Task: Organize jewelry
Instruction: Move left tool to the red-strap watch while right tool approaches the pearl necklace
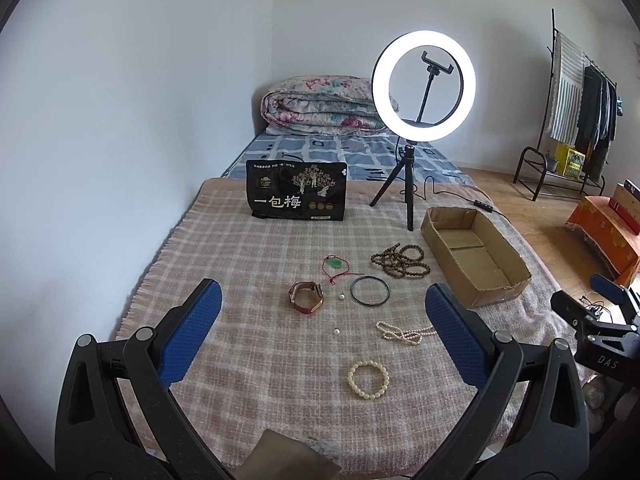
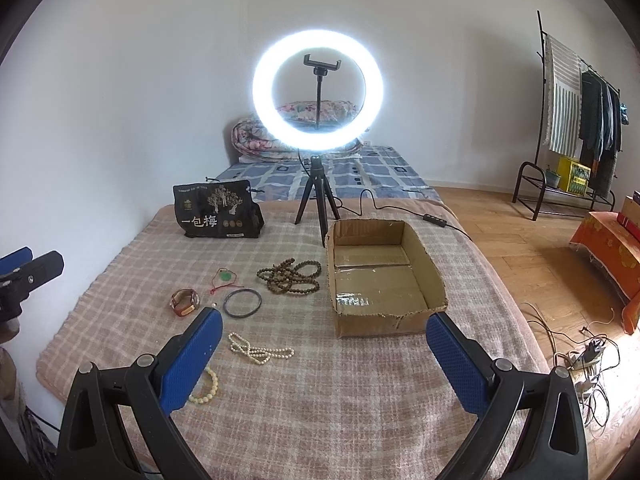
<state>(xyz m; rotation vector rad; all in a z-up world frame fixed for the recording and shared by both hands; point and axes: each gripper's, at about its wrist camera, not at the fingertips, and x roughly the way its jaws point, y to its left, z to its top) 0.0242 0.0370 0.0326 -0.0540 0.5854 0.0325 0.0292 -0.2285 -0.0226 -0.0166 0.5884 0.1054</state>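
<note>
Both my grippers hang released, holding nothing: left gripper (image 1: 324,336), right gripper (image 2: 324,354). The cream bead bracelet (image 1: 368,380) lies low centre in the left view, between my left fingers and nearest that hand. The cardboard box (image 2: 430,270) sits centre-right in the right view.

A bed (image 1: 248,364) under a plaid blanket carries an open cardboard box (image 2: 382,280) near its right edge. Left of the box lie a brown bead string (image 2: 290,276), a dark bangle (image 2: 242,303), a green pendant on red cord (image 2: 225,278), a watch (image 2: 185,302), a pearl necklace (image 2: 258,350) and a cream bead bracelet (image 1: 368,380). Toward the far edge stand a black snack bag (image 2: 218,210) and a ring light tripod (image 2: 318,196).
</note>
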